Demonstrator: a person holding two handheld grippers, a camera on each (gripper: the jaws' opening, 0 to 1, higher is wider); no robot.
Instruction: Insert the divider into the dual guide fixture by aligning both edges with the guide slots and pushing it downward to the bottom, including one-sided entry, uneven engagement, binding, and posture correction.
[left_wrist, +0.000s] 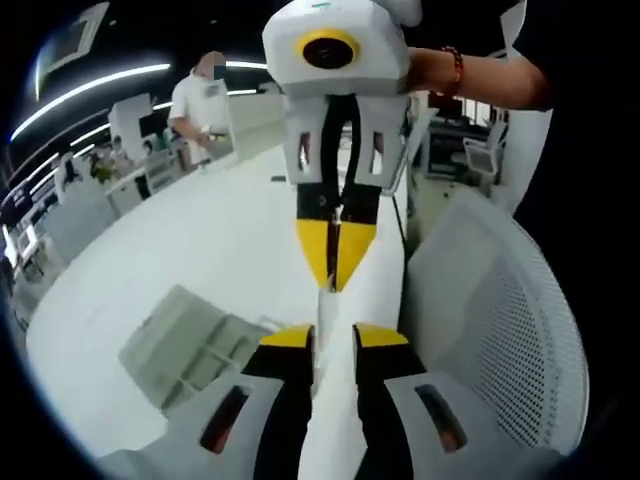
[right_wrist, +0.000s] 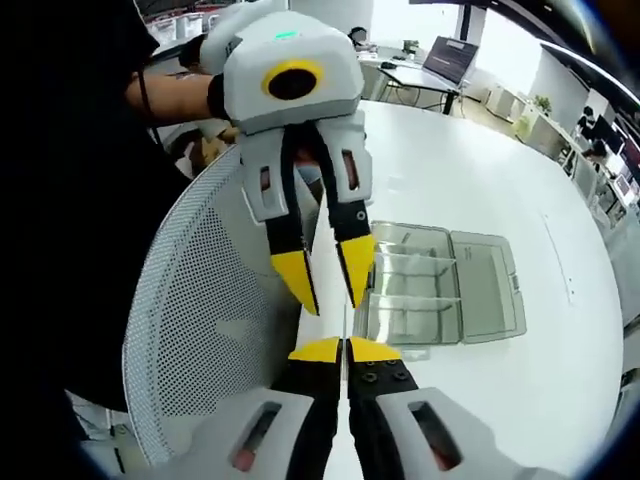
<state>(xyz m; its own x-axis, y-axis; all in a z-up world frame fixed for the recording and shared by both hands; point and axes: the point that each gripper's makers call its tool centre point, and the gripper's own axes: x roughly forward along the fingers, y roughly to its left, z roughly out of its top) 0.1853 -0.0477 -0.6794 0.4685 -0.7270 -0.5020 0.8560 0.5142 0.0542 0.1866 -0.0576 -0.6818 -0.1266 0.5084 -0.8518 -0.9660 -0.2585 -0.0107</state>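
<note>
The divider (right_wrist: 346, 322) is a thin pale plate seen edge-on, held in the air between the two grippers, which face each other tip to tip. My right gripper (right_wrist: 346, 348) is shut on its near edge. My left gripper (right_wrist: 328, 285) stands opposite with its yellow fingertips apart, one on each side of the plate. In the left gripper view the divider (left_wrist: 322, 345) runs up between my left gripper (left_wrist: 335, 335) jaws to the right gripper (left_wrist: 335, 270). The clear slotted guide fixture (right_wrist: 430, 285) rests on the white table, below and beside the grippers; the same fixture (left_wrist: 190, 345) lies to the lower left.
A white mesh chair (right_wrist: 210, 300) stands against the table edge under the grippers. The white table (right_wrist: 560, 330) stretches wide beyond the fixture. A person (left_wrist: 205, 105) stands at the far end, with desks and monitors behind.
</note>
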